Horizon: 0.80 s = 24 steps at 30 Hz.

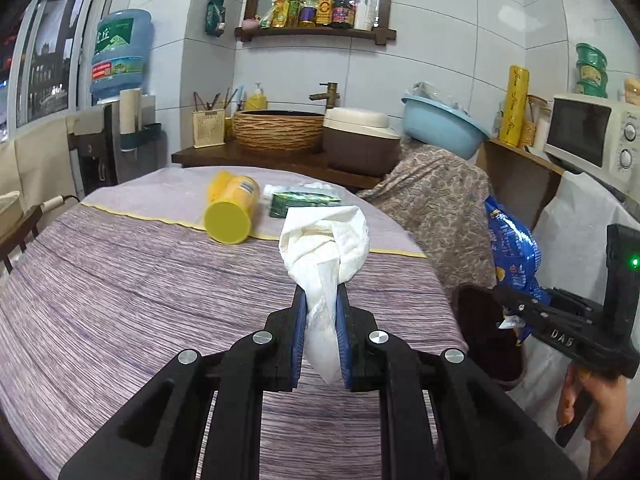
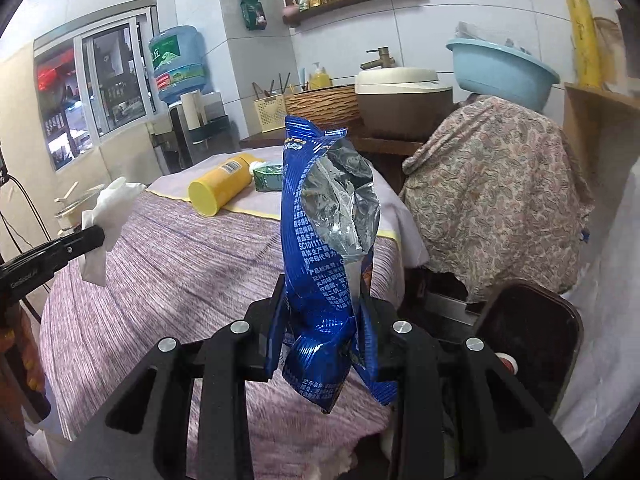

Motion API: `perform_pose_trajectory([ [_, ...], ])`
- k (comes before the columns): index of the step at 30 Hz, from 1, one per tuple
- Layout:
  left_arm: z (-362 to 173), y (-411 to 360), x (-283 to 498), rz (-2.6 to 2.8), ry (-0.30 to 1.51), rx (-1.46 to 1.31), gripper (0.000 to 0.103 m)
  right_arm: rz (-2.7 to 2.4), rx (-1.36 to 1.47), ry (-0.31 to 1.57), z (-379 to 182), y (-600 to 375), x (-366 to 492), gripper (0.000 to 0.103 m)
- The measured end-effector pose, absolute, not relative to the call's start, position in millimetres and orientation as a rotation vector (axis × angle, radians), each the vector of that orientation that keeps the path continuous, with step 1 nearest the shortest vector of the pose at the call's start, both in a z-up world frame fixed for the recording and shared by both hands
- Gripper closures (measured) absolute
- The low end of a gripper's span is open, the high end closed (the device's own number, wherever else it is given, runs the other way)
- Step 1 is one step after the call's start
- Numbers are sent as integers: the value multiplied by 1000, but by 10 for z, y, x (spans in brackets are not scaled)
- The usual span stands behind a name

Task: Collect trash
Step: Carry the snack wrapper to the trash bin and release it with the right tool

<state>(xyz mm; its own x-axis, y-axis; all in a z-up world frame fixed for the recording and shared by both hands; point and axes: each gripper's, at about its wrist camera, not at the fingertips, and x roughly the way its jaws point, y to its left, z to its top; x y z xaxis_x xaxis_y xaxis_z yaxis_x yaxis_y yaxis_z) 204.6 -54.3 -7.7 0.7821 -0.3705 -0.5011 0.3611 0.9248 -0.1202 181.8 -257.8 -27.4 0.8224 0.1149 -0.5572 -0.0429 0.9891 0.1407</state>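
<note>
Clamping a crumpled white tissue (image 1: 324,248), the left tool (image 1: 322,304) has its two blue-padded fingers pressed tight on the paper, which bunches up above the tips and hangs down between them over the striped purple cloth of the desk (image 1: 140,300). The right tool (image 2: 320,300) grips a torn blue snack bag (image 2: 324,208) that stands upright between its fingers, its silver lining showing at the rip; this tool sits at the desk's right edge, above a dark trash bin (image 2: 532,344) on the floor beside it. Farther back on the desk lie a yellow canister (image 1: 230,212) on its side and, just beside it, a green packet (image 1: 304,200). A hand (image 1: 596,412) holds the right tool's handle.
</note>
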Motion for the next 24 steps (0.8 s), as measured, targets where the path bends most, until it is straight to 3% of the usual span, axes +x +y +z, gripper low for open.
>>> perform_pose_trajectory([
  [13,-292,-1304,1764,-561,578,-76,88,-90,155,607,-451,-3182,1169,71],
  [24,-368,-1825,1682,-657,589,-29,88,-299,85,651,-743,-3694,1171,71],
])
